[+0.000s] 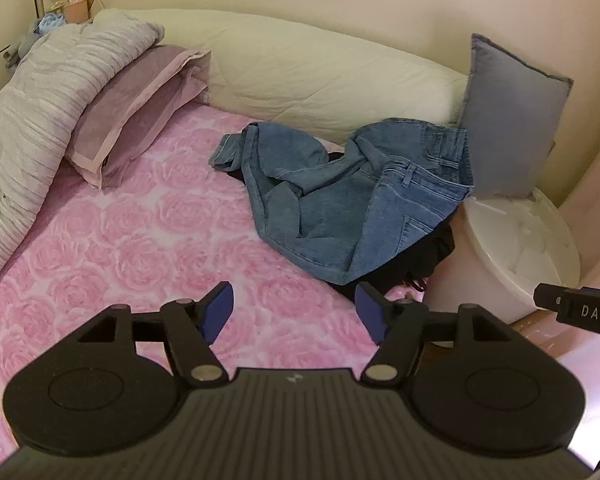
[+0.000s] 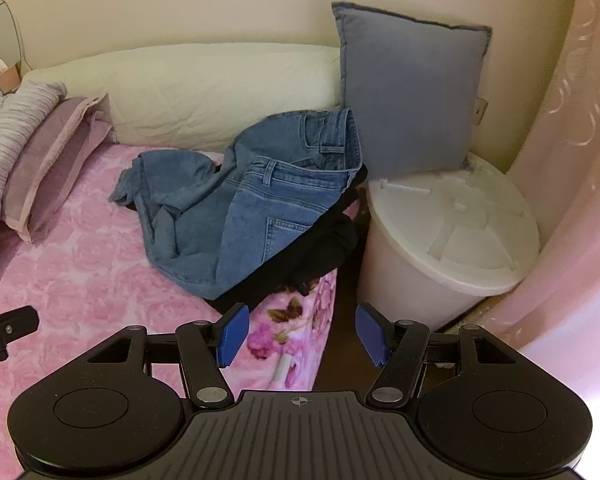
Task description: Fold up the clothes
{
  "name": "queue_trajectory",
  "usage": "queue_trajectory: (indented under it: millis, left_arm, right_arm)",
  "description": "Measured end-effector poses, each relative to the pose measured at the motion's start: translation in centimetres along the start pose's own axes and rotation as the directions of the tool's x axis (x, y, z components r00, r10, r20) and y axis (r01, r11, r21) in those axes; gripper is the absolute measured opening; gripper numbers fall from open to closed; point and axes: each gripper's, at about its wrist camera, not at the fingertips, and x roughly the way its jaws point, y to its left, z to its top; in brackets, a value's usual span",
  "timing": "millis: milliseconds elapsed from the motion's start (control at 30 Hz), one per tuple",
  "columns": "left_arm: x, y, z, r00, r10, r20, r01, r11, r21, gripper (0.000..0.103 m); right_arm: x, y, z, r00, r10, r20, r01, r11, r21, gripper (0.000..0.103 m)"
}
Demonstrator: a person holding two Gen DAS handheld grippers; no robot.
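While both tools hover over the bed, nothing is held.
Left gripper (image 1: pixel 296 312): jaws spread wide, blue pads apart, gripping nothing, touching nothing; it sits above the pink rose bedspread (image 1: pixel 120 248), near the jeans' closest hem.
Right gripper (image 2: pixel 304 336): jaws spread wide, empty, touching nothing; it hangs over the bed's side edge, with the gap between bed and bin straight ahead.
Jeans (image 1: pixel 340 200): blue denim, crumpled and unfolded, waistband toward the grey cushion (image 1: pixel 512 120), one leg trailing away toward the mauve pillow (image 1: pixel 136 112).
Black garment (image 2: pixel 312 256): lies under the jeans, showing at their near edge and spilling toward the bed's side edge.
White bin (image 2: pixel 452 236): lidded, just beside the jeans, off the bed; the grey cushion leans above it.
Cream bolster (image 1: pixel 320 76): runs along the wall behind the jeans.
Open room: bare bedspread stretches from the jeans toward the mauve pillow and grey quilt (image 1: pixel 32 112).
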Motion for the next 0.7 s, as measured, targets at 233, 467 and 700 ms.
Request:
queue_trajectory:
  millis: [233, 467, 700]
  left_arm:
    - [5.3, -0.1, 1.7, 0.996, 0.017, -0.085, -0.021, 0.998, -0.053, 0.066]
    - [11.7, -1.0, 3.8, 0.984, -0.005, -0.177, -0.012, 0.995, -0.097, 0.065]
    - [19.0, -2.0, 5.8, 0.964, 0.000, -0.265, -0.039, 0.989, -0.141, 0.066]
  right_arm:
    - [5.7, -1.7, 2.5, 0.998, 0.014, -0.063, -0.015, 1.000, -0.008, 0.063]
    - [11.5, -4.5, 5.7, 0.992, 0.020, -0.125, -0.019, 1.000, 0.013, 0.063]
    - [18.2, -6.8, 9.2, 0.982, -0.002, -0.190, 0.006, 1.000, 0.021, 0.063]
